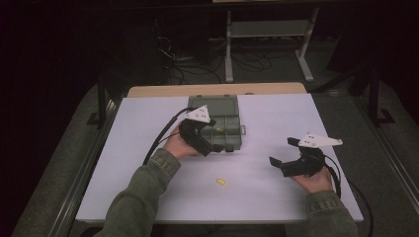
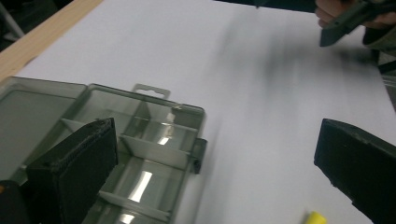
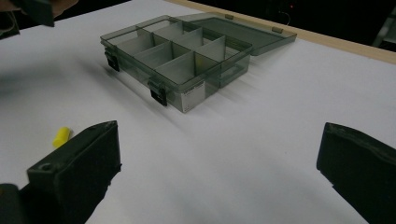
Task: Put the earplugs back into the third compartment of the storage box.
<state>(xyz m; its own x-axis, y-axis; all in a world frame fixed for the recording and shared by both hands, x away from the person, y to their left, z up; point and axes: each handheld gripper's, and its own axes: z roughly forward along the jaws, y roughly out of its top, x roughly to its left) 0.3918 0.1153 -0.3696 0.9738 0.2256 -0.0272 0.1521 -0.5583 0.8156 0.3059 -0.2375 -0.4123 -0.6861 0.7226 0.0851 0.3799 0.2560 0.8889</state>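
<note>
Both grippers are seen with jaws spread wide and nothing between them: the right gripper (image 1: 281, 165) is held just above the white table (image 1: 148, 197) at the near right, while the left gripper (image 1: 213, 142) hangs over the near edge of the compartment box (image 1: 225, 123). Nearest the person, a small yellow piece (image 1: 221, 182) is left lying alone on the bare tabletop, between the two hands and well apart from the box. Its long axis is laid roughly across the table, slightly slanted, with neither end readable as a head or tail at this size. Farther off, a second yellow piece (image 1: 218, 130) can be made out inside one of the box's compartments, and the lid (image 3: 243, 30) is folded flat open toward the far, wooden edge. The step in hand is judged to be the sorting of yellow pieces into the box, one apparently delivered and one remaining. For the next move, an open gripper would need to be brought down over the loose piece, with its jaws set across the short width, before being closed.
</note>
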